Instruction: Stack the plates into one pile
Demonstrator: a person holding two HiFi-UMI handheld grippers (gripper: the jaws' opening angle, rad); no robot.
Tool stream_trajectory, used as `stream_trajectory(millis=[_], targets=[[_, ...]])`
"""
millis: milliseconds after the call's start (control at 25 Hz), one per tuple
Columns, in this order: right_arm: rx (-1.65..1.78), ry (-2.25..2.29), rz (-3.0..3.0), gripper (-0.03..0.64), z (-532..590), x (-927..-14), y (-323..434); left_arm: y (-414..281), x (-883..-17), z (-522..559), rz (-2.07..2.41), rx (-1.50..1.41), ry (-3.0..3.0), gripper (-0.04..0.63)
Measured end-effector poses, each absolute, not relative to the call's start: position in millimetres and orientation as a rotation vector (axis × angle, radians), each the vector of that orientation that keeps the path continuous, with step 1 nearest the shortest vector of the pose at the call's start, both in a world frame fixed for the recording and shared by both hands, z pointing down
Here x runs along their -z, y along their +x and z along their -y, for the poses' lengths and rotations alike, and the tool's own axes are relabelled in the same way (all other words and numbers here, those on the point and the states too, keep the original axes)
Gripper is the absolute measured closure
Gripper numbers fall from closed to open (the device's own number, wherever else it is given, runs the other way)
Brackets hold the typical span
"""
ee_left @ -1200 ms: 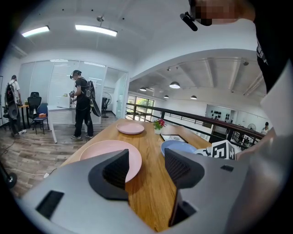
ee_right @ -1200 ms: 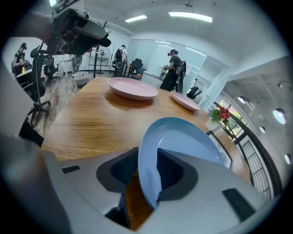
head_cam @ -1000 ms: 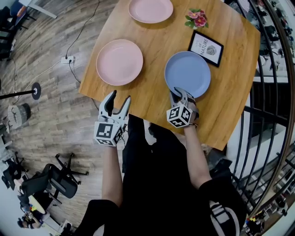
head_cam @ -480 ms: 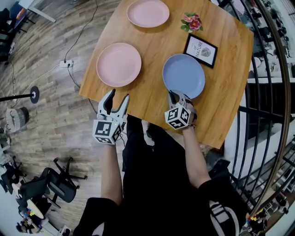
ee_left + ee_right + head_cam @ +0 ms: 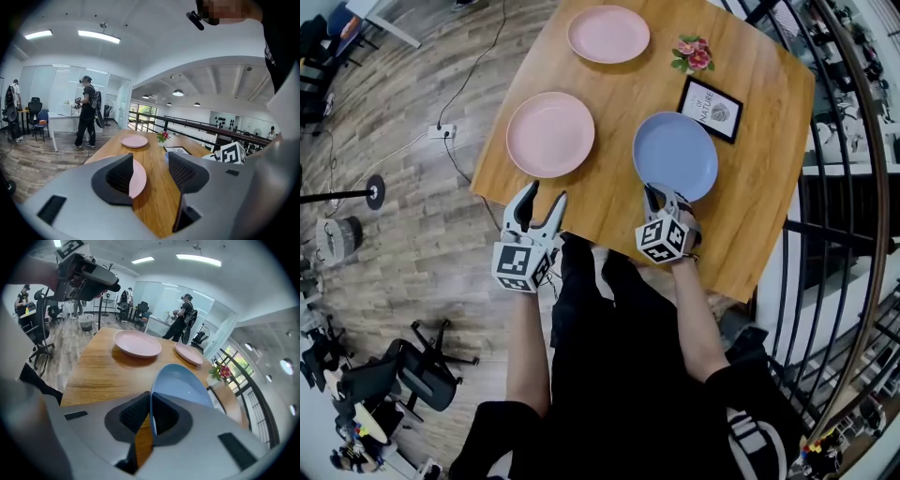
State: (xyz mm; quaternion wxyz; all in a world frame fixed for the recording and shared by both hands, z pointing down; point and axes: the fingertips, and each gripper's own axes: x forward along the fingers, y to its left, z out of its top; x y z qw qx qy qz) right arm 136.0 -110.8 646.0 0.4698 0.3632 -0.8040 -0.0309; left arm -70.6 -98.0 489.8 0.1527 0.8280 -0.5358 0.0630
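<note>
Item: blue plate (image 5: pixel 675 155). Located on the right half of the wooden table (image 5: pixel 609 202), just beside a framed card (image 5: pixel 712 110). Caught at its near rim between the jaws of the right gripper (image 5: pixel 663 194). Seen in the right gripper view tilted, the held edge raised off the wood and the far edge low, apparently on the table.

Change noted: right gripper jaws just closed, from well apart to almost together, with only the thin rim between the pads. Judged as grasp made and lift begun, so the plate was ready to be carried to a pile.

Left gripper (image 5: pixel 546 194): held off the table's near edge, jaws apart, nothing between them.

Near pink plate (image 5: pixel 550 133): flat on the table's left half, well apart from the blue one, and judged the likeliest base for the pile. Far pink plate (image 5: pixel 608 34): flat near the far edge. No two plates stacked yet.

Surroundings: small bunch of pink flowers (image 5: pixel 693 53) beyond the card; dark railing (image 5: pixel 853 187) along the right.

Writing: "NATURE" read on the framed card, with a smaller line above it too small to read. Black-and-white square patterns only on the grippers' cubes, no words.
</note>
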Motion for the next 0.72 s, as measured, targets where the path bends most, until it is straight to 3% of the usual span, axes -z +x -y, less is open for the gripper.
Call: stream_trajectory(millis=[720], targets=[[0.169, 0.876, 1.930, 0.591, 125.6, -631.3, 116.0, -90.8, -483.0, 111.0, 1.540, -0.162, 2.388, 0.347]])
